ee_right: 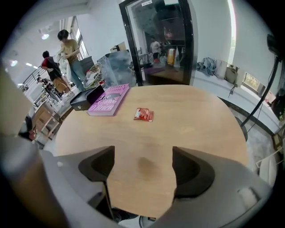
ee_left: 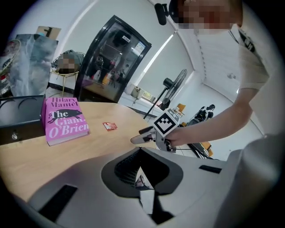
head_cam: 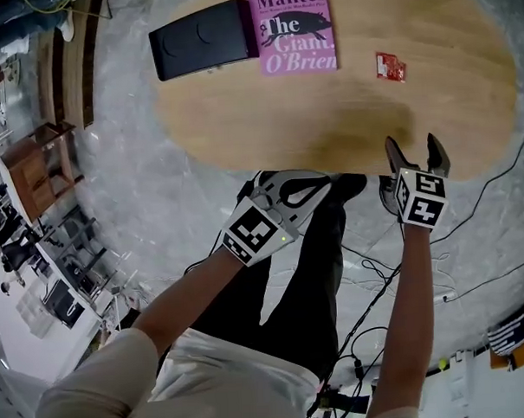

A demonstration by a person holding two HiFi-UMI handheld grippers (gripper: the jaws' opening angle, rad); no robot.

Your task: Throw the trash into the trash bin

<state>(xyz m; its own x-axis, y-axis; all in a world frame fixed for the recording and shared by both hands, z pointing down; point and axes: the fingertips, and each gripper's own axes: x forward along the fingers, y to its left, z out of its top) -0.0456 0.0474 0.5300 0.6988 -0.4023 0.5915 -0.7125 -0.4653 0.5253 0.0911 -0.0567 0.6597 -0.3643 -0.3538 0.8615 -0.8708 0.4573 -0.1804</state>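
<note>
The trash is a small red wrapper [head_cam: 390, 66] lying flat on the far right of the oval wooden table [head_cam: 353, 113]; it also shows as the wrapper [ee_right: 144, 114] and the wrapper [ee_left: 110, 126]. My right gripper [head_cam: 411, 150] is open over the table's near edge, about a hand's length short of the wrapper, with only bare wood between its jaws [ee_right: 142, 167]. My left gripper [head_cam: 309, 190] is shut and holds nothing, just off the near edge above my legs [ee_left: 141, 176]. It looks across at the right gripper [ee_left: 149, 136]. No bin shows in any view.
A pink book [head_cam: 293, 25] and a black box [head_cam: 201, 37] lie at the table's far side, left of the wrapper. Cables [head_cam: 378, 285] trail on the floor by my feet. Shelving [head_cam: 35, 170] stands at the left. Two people [ee_right: 64, 51] stand well beyond the table.
</note>
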